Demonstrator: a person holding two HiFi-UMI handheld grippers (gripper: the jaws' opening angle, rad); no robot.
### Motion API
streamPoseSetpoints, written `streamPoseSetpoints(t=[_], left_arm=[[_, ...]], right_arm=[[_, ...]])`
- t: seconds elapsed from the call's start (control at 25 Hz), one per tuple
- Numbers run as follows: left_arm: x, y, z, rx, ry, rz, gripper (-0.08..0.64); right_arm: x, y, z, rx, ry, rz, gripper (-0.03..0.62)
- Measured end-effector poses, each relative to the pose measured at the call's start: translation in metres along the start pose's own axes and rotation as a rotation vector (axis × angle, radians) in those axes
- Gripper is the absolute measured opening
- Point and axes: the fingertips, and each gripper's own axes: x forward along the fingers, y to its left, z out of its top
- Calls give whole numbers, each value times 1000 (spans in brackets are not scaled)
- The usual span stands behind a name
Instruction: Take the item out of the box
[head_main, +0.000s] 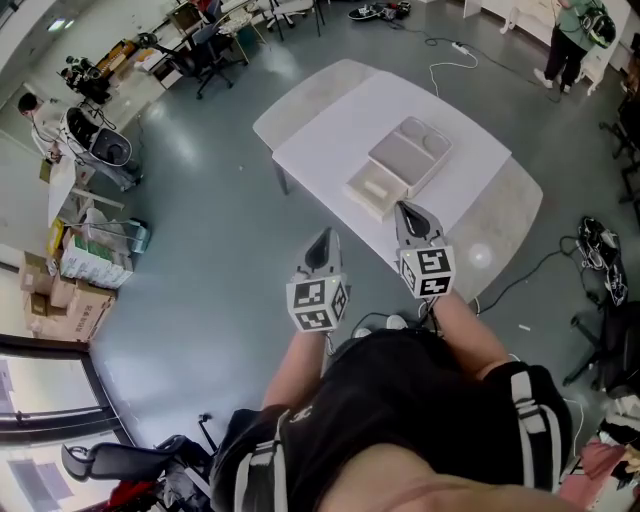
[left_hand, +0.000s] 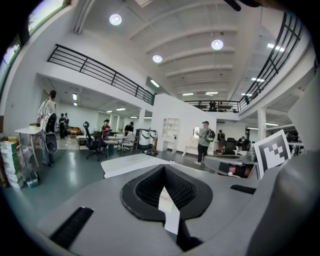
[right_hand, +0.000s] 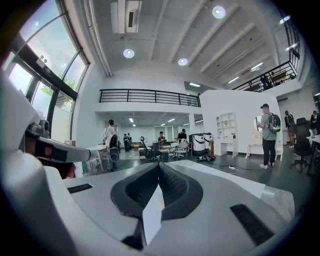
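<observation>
A white table (head_main: 330, 110) stands ahead of me on the grey floor. On it lies a flat grey box (head_main: 412, 150) with its cream part (head_main: 375, 190) at the near end; I cannot make out what is inside. My left gripper (head_main: 322, 242) hangs short of the table, over the floor, its jaws shut and empty. My right gripper (head_main: 407, 212) reaches the table's near edge just below the cream part, also shut with nothing in it. The left gripper view shows the jaws (left_hand: 163, 172) closed, the table (left_hand: 131, 163) beyond. The right gripper view shows closed jaws (right_hand: 159, 169).
Cardboard boxes (head_main: 62, 300) and a bin sit at the left. Office chairs (head_main: 205, 50) and desks stand at the back left. Cables (head_main: 455, 50) run over the floor behind the table. A person (head_main: 568, 40) stands at the far right; bags (head_main: 600, 250) lie at the right.
</observation>
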Motion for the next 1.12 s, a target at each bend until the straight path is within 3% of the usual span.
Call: streamPoseSetpoints(t=[0.56, 1.12], left_arm=[[-7, 21, -10, -33, 11, 77, 11], [-13, 41, -11, -39, 12, 165, 11]], right_arm=[[74, -10, -75, -377, 305, 96, 15], [128, -21, -129, -516, 486, 240, 72]])
